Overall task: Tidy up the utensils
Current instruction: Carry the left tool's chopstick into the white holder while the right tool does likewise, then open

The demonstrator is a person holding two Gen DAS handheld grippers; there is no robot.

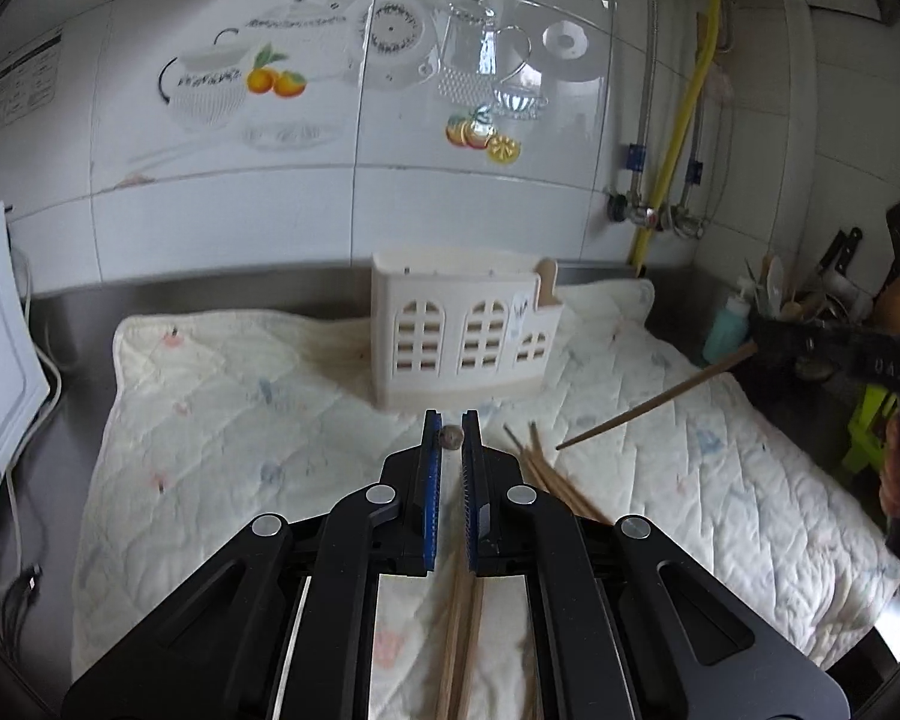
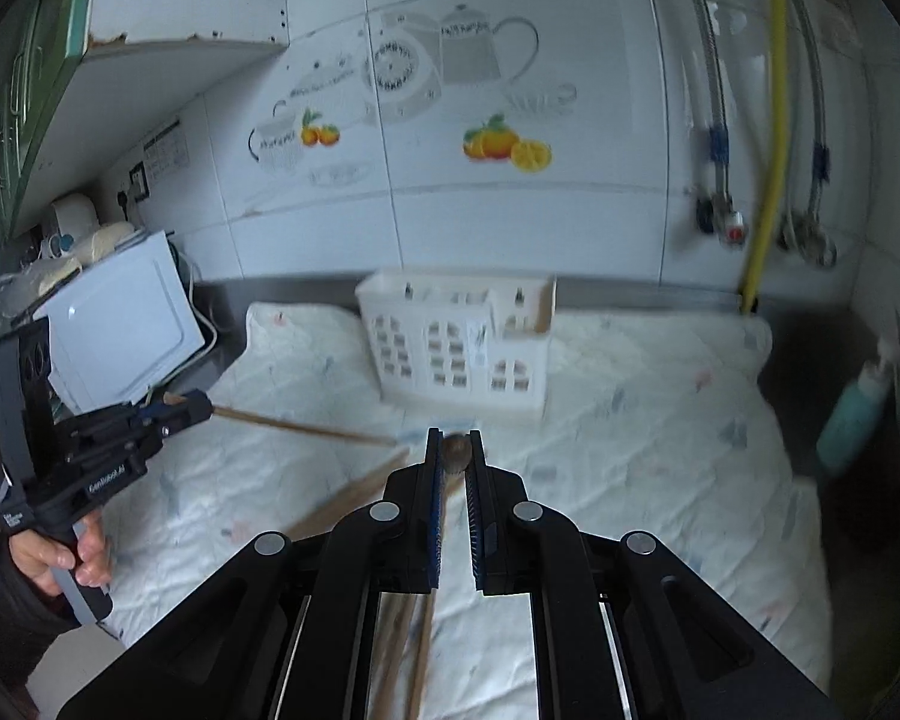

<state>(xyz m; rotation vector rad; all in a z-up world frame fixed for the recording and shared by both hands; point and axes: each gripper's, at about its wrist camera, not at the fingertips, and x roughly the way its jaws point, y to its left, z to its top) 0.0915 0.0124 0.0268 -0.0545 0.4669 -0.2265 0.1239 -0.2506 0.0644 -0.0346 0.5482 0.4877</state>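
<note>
Hovering over the quilted mat (image 1: 240,396), both grippers clamp chopsticks

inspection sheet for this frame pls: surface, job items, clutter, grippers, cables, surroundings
Surface: quilted pad over a steel counter.
Job's things: white utensil holder upright at the back of the pad; loose chopsticks lying on the pad.
Clutter: teal bottle, knives and utensils in the right corner.
Grippers: left gripper shut on a chopstick; right gripper shut on a chopstick.
Cables: white cord beside the white appliance.
Surroundings: tiled wall with decals, yellow hose, metal pipes.
</note>
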